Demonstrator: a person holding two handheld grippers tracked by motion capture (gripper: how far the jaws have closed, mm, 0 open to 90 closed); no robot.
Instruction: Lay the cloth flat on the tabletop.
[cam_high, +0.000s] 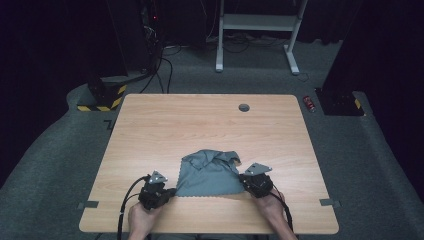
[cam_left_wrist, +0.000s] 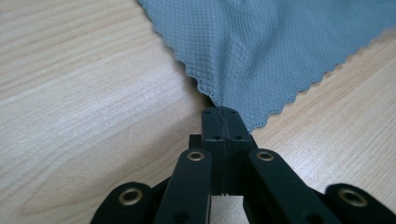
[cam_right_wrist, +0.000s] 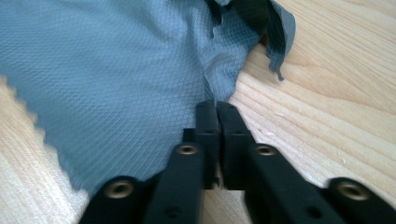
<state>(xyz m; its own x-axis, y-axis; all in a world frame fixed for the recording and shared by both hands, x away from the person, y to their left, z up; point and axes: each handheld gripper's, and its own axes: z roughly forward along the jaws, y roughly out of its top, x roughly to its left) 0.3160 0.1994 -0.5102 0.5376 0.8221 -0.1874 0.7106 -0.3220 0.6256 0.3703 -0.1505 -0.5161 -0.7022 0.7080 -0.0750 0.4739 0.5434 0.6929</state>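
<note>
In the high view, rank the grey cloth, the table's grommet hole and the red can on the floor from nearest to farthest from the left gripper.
1. Grey cloth: pinched in the left gripper, just to its right.
2. Grommet hole: near the table's far edge.
3. Red can: on the floor beyond the table's far right corner.

From above our side we look forward and down on the table (cam_high: 150, 120); both gripper cameras sit close, sharing the grey cloth (cam_high: 207, 175) toward 12 o'clock.
</note>
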